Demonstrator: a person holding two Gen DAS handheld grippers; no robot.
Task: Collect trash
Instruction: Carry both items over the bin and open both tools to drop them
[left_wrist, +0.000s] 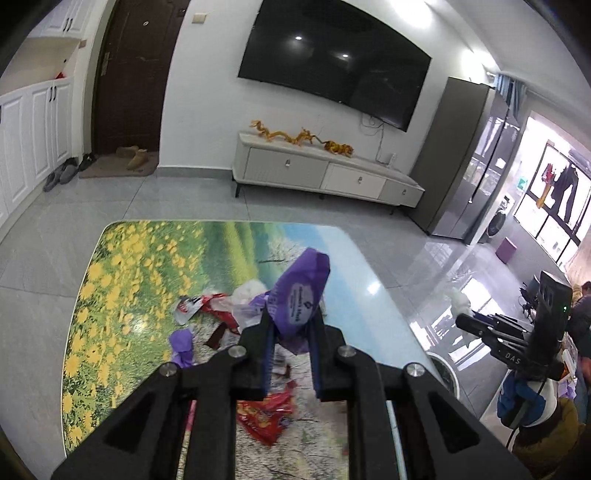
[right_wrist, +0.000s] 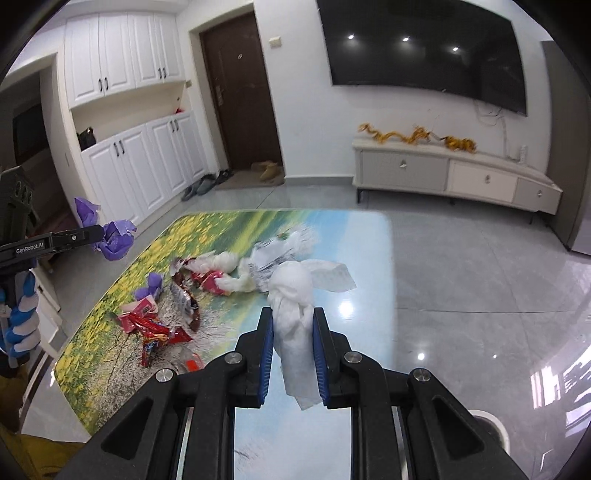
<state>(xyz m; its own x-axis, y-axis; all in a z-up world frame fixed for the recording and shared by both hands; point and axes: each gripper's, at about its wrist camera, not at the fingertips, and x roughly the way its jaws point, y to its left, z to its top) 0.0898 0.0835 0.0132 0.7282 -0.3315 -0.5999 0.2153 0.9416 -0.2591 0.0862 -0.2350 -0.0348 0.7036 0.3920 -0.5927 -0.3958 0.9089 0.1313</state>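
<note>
My left gripper (left_wrist: 291, 321) is shut on a crumpled purple wrapper (left_wrist: 303, 291) and holds it above the table. From the right wrist view the same left gripper (right_wrist: 101, 233) shows at the far left with the purple wrapper (right_wrist: 116, 240) in its tip. A white crumpled tissue (right_wrist: 295, 314) hangs between the blue pads of my right gripper (right_wrist: 293, 321), which is shut on it. In the left wrist view the right gripper (left_wrist: 463, 322) shows at the far right with a bit of white at its tip. Red wrappers (right_wrist: 155, 328), white tissues (right_wrist: 236, 275) and a small purple scrap (right_wrist: 151, 286) lie on the table.
The table (right_wrist: 332, 236) has a glossy top printed with a flower meadow. A round white bin rim (right_wrist: 493, 424) shows below its right edge. Grey tiled floor (right_wrist: 461, 258) lies around. A TV cabinet (right_wrist: 454, 175) stands by the far wall, and a person (left_wrist: 581, 321) stands at the far right.
</note>
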